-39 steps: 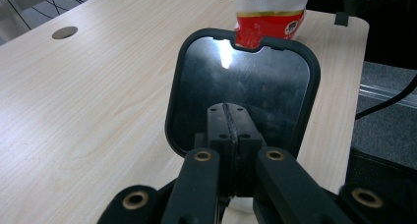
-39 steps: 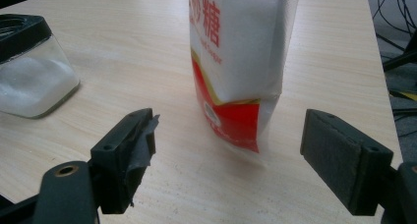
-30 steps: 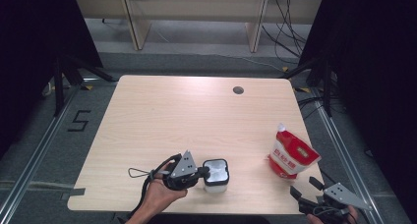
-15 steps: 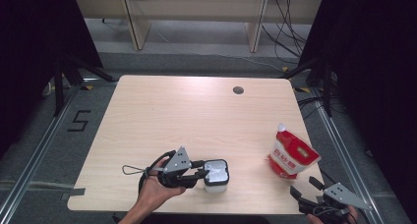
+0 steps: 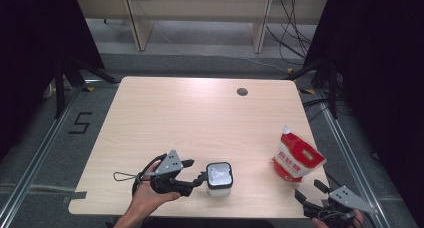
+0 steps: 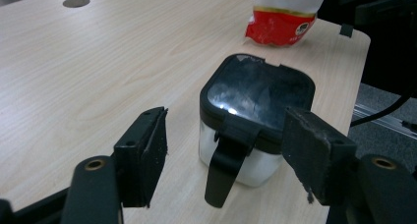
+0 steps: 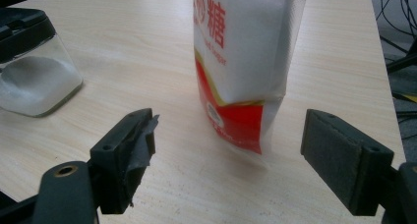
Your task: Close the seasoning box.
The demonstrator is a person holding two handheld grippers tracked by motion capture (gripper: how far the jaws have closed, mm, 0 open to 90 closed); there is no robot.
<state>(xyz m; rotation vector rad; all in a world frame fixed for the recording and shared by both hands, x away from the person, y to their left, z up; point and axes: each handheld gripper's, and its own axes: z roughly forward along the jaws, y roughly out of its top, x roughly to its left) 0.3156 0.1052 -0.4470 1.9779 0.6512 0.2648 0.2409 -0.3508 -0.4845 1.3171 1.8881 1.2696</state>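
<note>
While the left gripper (image 5: pixel 196 172) hovers just beside the small container (image 5: pixel 219 178), its jaws stand wide and hold nothing. This container, a clear box with a black lid and white powder inside, sits near the front edge of the counter (image 5: pixel 190 118). In the left gripper view the black latch (image 6: pixel 227 162) of the lid hangs down toward the gripper, between the two open jaws. The right gripper (image 5: pixel 320 194) waits at the front right corner, its jaws also wide and empty, just before the red and white pouch (image 5: pixel 296 157), which stands upright, well apart from the container.

I think the next move is to grasp the container or its latch. Several things can go wrong. If the jaws close only on the latch, the lid may pop up and the box may tip, so that powder spills. If they close on the smooth clear wall too low or off centre, the box may slide toward the near counter edge. The pouch looks light and soft, so a push from one jaw before the other touches could knock it over.
</note>
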